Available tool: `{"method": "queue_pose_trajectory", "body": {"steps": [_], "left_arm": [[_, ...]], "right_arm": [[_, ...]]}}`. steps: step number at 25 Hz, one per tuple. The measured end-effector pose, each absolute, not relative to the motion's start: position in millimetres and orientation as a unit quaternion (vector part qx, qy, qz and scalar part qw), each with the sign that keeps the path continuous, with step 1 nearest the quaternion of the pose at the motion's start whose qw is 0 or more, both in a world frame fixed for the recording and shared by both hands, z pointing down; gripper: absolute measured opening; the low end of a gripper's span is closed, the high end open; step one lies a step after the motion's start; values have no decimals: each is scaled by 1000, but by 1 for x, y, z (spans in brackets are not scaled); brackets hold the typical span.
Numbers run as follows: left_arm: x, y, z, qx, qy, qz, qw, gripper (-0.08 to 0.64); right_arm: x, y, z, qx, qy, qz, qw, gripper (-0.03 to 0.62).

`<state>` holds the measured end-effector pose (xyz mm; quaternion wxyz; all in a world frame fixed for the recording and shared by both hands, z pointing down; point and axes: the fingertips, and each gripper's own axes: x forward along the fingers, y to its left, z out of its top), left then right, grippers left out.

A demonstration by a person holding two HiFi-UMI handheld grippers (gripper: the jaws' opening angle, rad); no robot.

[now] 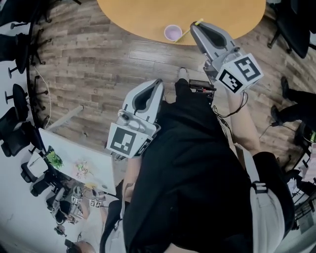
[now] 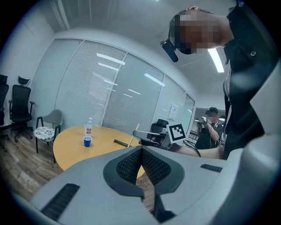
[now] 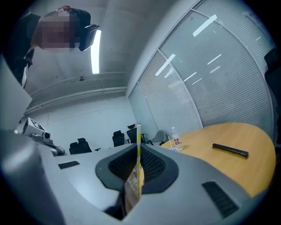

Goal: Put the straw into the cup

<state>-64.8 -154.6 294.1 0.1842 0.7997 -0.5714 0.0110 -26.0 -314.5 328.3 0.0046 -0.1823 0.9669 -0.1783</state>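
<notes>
Between the ribbed pads of the right gripper (image 3: 138,151) sits a thin paper straw striped yellow and white (image 3: 138,136). The jaws are pressed onto it, and a good length sticks out past their tips.

From the head view, the straw's free end lies just beside a small round cup, blue on the outside (image 1: 173,32). The cup stands near the near edge of an oval table with a pale wood top (image 1: 148,15). Whether the straw touches the rim is hard to tell from that angle.

Such a straw should be very light and thin-walled, so it will likely crease or flatten if squeezed hard. A gentle hold around mid-length seems best, leaving the lower end free to enter the cup. The cup looks light too and might tip if nudged sideways.

The right arm reaches forward over the table edge, with its gripper angled down towards the cup. The left gripper (image 1: 159,81) is held low and close to the person's body, over the plank floor (image 1: 89,59) and well apart from the cup. Its jaws are together with nothing between them.
</notes>
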Motion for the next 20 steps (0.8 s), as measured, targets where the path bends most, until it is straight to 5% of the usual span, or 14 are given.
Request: {"method": "queue_pose_trajectory", "body": {"steps": [20], "left_arm": [[-82,-169,307,768,-601,16,219,11]], "right_arm": [[-68,-360,427,-190,955,-217,-70,35]]}}
